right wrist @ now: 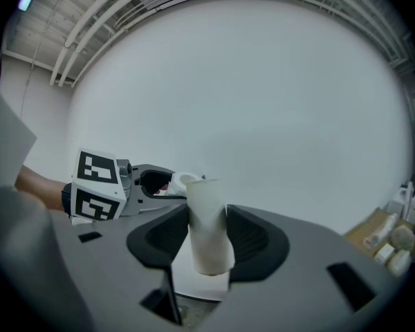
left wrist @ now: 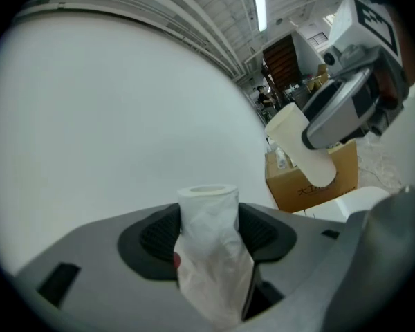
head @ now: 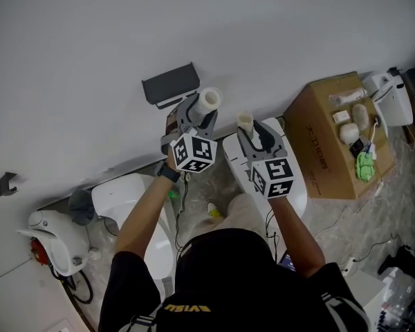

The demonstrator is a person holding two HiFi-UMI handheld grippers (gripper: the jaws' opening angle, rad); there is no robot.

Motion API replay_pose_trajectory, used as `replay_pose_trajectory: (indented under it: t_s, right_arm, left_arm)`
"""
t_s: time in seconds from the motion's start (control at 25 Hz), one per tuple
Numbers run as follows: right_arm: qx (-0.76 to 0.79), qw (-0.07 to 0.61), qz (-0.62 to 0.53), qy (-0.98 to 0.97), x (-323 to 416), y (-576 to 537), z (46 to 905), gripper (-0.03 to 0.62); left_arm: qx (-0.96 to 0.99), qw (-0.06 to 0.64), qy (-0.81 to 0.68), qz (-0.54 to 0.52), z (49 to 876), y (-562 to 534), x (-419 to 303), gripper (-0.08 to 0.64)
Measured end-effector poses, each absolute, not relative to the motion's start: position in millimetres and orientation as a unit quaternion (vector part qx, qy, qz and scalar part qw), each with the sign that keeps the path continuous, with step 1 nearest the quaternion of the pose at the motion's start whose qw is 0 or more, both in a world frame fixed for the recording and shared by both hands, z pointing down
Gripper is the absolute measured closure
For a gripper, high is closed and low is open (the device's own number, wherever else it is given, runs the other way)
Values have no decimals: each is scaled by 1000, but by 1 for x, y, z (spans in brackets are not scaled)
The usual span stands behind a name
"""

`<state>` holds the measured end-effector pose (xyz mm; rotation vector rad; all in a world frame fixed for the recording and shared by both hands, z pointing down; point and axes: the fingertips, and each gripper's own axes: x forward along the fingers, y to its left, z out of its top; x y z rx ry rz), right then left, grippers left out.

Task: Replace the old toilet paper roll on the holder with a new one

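Observation:
A dark grey paper holder (head: 170, 84) hangs on the white wall. Just below and right of it, my left gripper (head: 204, 109) is shut on a thin white paper roll (head: 209, 100) with crinkled paper around its core. In the left gripper view the roll (left wrist: 211, 247) stands upright between the pads. My right gripper (head: 247, 131) is beside it, shut on a bare cream cardboard tube (head: 245, 122). That tube (right wrist: 209, 227) stands upright between the jaws in the right gripper view, where the left gripper's marker cube (right wrist: 97, 185) shows at the left.
A white toilet (head: 297, 192) sits under the right gripper. A cardboard box (head: 328, 147) with several white items on top stands at the right. At the lower left are a white fixture (head: 135, 199) and a white device (head: 55, 237). A small hook (head: 7, 182) is on the wall.

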<state>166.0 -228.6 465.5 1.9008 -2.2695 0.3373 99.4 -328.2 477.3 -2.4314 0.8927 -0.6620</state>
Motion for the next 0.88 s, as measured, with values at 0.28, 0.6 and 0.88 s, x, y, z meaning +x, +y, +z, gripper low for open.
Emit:
replay_pose_trajectory:
  t_s: [0.28,0.6,0.88]
  right_arm:
    - [635,87,120,-758,170,-230,477,419]
    - [635,98,137,-754,175,-234,498,419]
    - [637,104,140,-751,180,-239,501,419]
  left_arm:
    - [-860,301,312,-269,495,-328,110,291]
    - [-843,340,302,-286,510,-344,123,291]
    - [-810,400,305,-303,516,-350,134,291]
